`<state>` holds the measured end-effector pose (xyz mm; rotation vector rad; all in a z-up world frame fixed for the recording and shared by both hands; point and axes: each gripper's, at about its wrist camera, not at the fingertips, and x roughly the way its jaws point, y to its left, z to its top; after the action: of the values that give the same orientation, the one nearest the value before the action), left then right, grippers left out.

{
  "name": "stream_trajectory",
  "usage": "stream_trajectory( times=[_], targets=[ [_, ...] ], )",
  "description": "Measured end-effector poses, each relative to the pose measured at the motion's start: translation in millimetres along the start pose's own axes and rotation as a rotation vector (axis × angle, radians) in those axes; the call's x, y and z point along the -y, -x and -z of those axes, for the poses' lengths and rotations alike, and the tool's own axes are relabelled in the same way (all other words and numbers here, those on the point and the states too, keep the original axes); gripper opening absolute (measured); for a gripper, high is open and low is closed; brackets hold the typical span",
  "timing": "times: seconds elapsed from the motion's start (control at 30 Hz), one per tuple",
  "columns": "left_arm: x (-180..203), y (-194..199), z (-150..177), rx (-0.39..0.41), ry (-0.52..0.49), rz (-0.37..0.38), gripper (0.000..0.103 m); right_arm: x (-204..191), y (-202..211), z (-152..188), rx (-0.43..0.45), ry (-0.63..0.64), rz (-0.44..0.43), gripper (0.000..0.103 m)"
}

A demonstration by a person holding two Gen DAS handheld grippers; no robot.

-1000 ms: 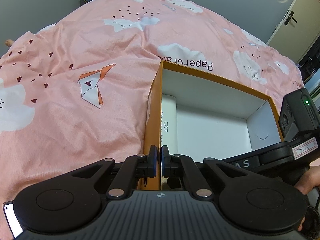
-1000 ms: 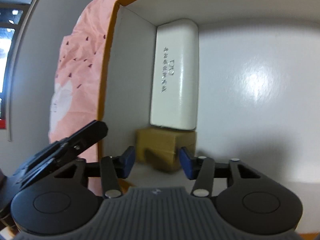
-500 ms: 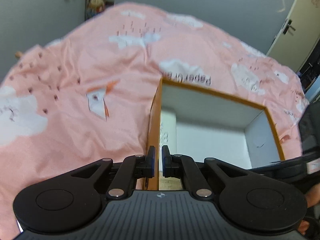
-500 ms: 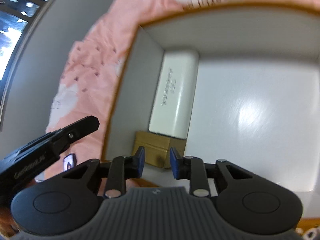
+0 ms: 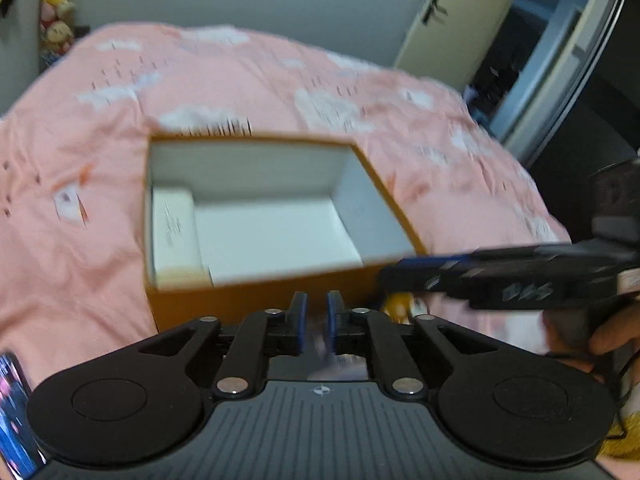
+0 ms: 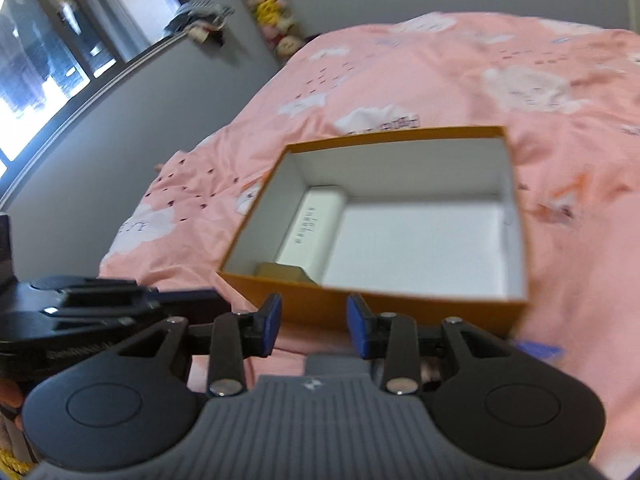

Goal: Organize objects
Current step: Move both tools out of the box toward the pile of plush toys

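Nearest in each wrist view are the tools themselves. The left gripper point(image 5: 316, 322) has its jaws parting, only a narrow gap between the blue pads, and nothing sits between them. The right gripper point(image 6: 314, 326) is also opening, its pads set wider apart and likewise empty. Both hang above the pink bedspread point(image 5: 92, 160) just short of the near wall of the orange box point(image 6: 376, 304), pointing down and forward at it.

Beyond that wall, the box interior is mostly bare white floor. Along its left side lies a white rectangular case point(image 6: 310, 228), its long axis running away from the grippers, parallel to the left wall and close against it. At the near end of the case, tucked into the near-left corner, sits a small tan block point(image 6: 280, 270), touching or almost touching the case; blur makes that hard to settle.

Judging by the layout, the open space lies ahead and to the right, so the right gripper seems better placed for the next item. Near the right gripper's side, something blue point(image 6: 536, 350) shows on the bed, too blurred to name.
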<state>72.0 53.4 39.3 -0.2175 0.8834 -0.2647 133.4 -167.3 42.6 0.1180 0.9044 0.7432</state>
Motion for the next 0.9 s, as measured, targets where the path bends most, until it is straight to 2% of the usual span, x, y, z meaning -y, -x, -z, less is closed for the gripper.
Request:
stream_trajectory(
  times=[0.1,0.23,0.37,0.47,0.57,0.67,0.77,0.9],
  targets=[
    [-1,-10,18,-0.057,-0.005,0.012,0.019,9,15,25,0.010,-0.012,0.064,0.039],
    [2,-20,40,-0.100,-0.024,0.018,0.033,19,20,56,-0.026,-0.035,0.129,0.045],
    [0,-32,61,-0.161,-0.011,-0.001,0.035,29,19,82,-0.059,-0.065,0.149,0.045],
    [1,-28,70,-0.154,-0.001,0.034,0.038,36,20,95,-0.069,-0.065,0.194,0.047],
    [14,-19,70,-0.110,-0.052,0.053,0.039,42,15,105,-0.094,-0.045,0.245,0.049],
    [25,-17,66,-0.079,-0.098,0.069,0.039,43,8,109,-0.134,-0.025,0.227,0.050],
    [26,-26,66,-0.102,-0.094,0.030,0.039,34,-2,114,-0.164,0.032,0.200,0.056],
    [23,-35,69,-0.134,-0.079,-0.008,0.039,24,-15,113,-0.171,0.107,0.222,0.057]
  ],
)
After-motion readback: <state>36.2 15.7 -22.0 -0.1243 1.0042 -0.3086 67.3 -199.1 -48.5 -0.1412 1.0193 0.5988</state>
